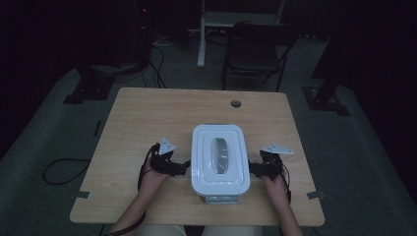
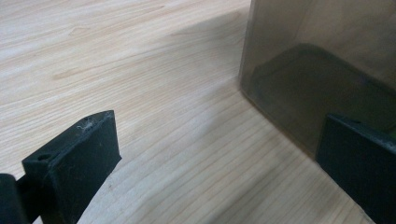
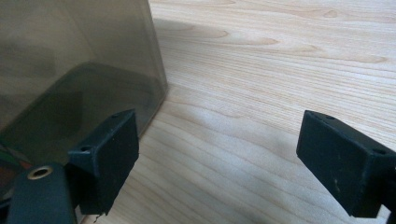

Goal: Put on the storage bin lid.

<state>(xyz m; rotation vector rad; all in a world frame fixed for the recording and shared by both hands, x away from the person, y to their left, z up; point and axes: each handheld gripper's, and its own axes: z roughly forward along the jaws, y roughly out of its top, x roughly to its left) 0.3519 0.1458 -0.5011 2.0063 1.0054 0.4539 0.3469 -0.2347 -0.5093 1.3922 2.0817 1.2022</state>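
Left gripper (image 1: 183,166): jaws spread wide, nothing between them but bare wood. It sits low at the left side of the white-lidded box (image 1: 220,158), tips just beside the box wall near its near-left corner. In the left gripper view (image 2: 215,154) one jaw stands over open table, the other in front of the box's smoky translucent wall (image 2: 317,70); whether that jaw touches the wall, cannot tell.

Right gripper (image 1: 254,168): same state, jaws wide apart, gripping nothing. It sits at the right side of the box, level with the left one. In the right gripper view (image 3: 219,154) one jaw overlaps the tinted wall (image 3: 79,70) near a rounded corner, the other is out over bare wood.

Box: rectangular, rounded corners, white lid with a raised oblong middle and a recessed handle. A latch or tab (image 1: 221,199) projects at its near end. Walls are grey-tinted and see-through; through them only a dark rounded base shape is visible. Contents, if any, cannot be made out.

Table (image 1: 147,118): light wood, box standing at its middle toward the near edge. A small round cable hole (image 1: 236,103) lies beyond the box, near the far edge. A dark folding chair (image 1: 255,49) stands beyond the table. Room dim.
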